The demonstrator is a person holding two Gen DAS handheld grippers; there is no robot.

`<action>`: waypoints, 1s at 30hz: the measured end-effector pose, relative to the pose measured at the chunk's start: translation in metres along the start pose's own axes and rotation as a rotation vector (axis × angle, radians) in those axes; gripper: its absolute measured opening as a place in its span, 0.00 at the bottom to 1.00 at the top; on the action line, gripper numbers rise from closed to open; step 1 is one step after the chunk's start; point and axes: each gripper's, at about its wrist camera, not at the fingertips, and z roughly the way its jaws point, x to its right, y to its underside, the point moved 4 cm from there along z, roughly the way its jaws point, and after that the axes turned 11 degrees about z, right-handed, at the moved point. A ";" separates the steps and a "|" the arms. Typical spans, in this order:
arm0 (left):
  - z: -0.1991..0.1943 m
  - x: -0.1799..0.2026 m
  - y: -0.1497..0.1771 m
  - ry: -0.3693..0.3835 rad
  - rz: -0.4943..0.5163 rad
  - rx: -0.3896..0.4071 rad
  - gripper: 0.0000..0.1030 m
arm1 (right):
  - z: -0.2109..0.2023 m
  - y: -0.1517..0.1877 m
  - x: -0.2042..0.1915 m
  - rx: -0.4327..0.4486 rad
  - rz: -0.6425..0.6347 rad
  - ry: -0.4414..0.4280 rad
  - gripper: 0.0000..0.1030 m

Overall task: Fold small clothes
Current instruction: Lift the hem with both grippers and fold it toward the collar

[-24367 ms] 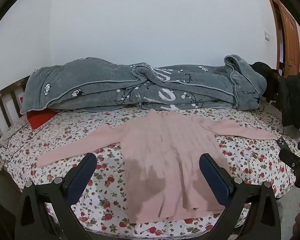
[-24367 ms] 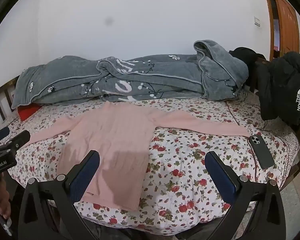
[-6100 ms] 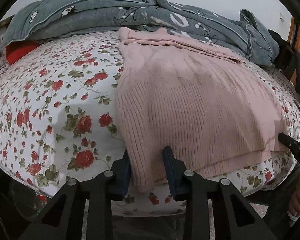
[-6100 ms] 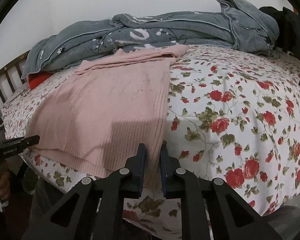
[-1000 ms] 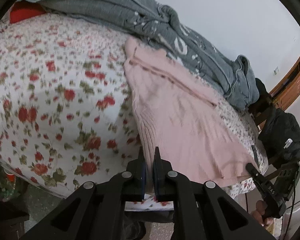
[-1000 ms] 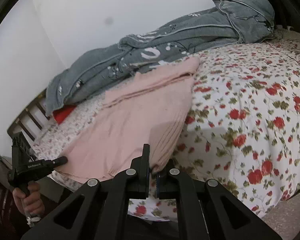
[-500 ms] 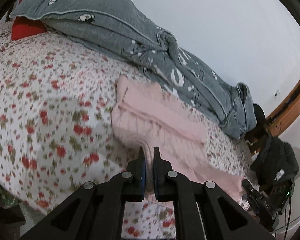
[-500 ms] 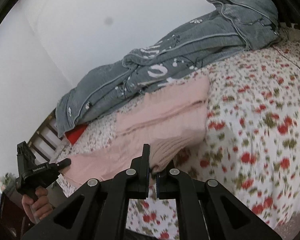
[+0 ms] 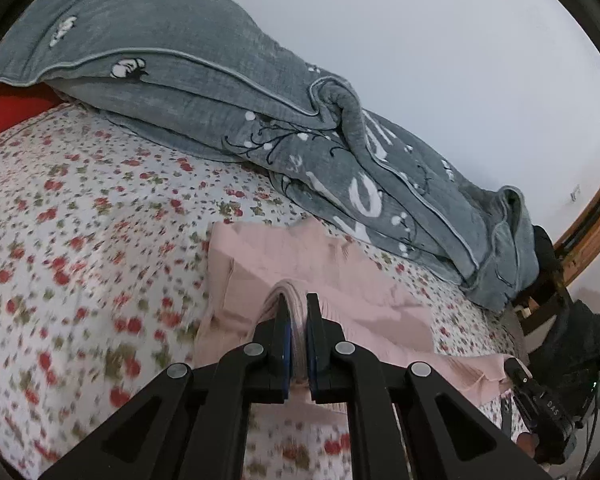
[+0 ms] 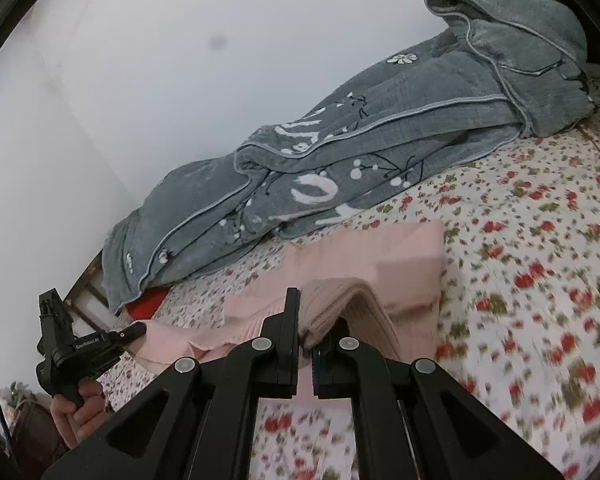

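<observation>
A pink knit sweater (image 9: 340, 276) lies on the flowered bed sheet (image 9: 80, 240), its sleeves folded in across the top. My left gripper (image 9: 296, 312) is shut on the sweater's lower left hem corner and holds it lifted above the sweater's body. My right gripper (image 10: 306, 320) is shut on the lower right hem corner of the sweater (image 10: 380, 264) and holds it raised the same way. The hem edge hangs stretched between the two grippers, over the upper part of the sweater. Each view shows the other gripper at its edge.
A rolled grey blanket (image 9: 260, 120) lies along the far side of the bed (image 10: 380, 140) against the white wall. A red pillow (image 9: 12, 108) sits at the left. Dark jackets (image 9: 576, 340) hang on a chair at the right, near a wooden door frame.
Both grippers have carried the sweater's hem up and forward toward the collar, so the lower half has come off the sheet and doubles over the upper half.
</observation>
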 end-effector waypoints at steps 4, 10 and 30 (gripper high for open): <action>0.036 -0.004 -0.015 -0.026 0.006 -0.016 0.07 | 0.036 -0.016 0.011 -0.021 0.018 0.011 0.04; 0.104 -0.012 -0.033 -0.043 -0.009 -0.060 0.07 | 0.102 -0.038 0.034 -0.077 0.044 0.057 0.04; 0.209 -0.020 -0.043 -0.094 0.135 -0.180 0.23 | 0.199 -0.054 0.080 -0.135 -0.181 0.310 0.29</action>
